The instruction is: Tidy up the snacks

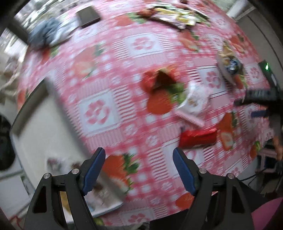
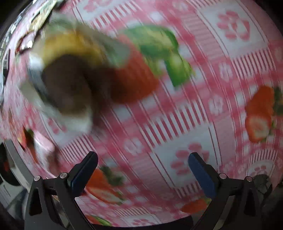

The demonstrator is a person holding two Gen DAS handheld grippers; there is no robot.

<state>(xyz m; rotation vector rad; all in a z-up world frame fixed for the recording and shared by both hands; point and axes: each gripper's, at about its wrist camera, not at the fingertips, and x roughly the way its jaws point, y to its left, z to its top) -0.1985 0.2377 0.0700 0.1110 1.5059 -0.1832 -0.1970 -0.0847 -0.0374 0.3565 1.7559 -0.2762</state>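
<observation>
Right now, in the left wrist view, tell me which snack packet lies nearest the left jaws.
The red packet, lying flat on the strawberry tablecloth just above the right-hand jaw. The white packet and the pile of packets lie farther off.

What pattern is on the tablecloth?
Pink and white checks with flowers and strawberries on the tablecloth, clearest in the left wrist view.

red snack packets [image 1: 198, 137]: 2 | white-pink packets [image 1: 194, 100]: 1 | far packet pile [image 1: 175, 15]: 1 | claws [image 1: 139, 160]: 2
</observation>
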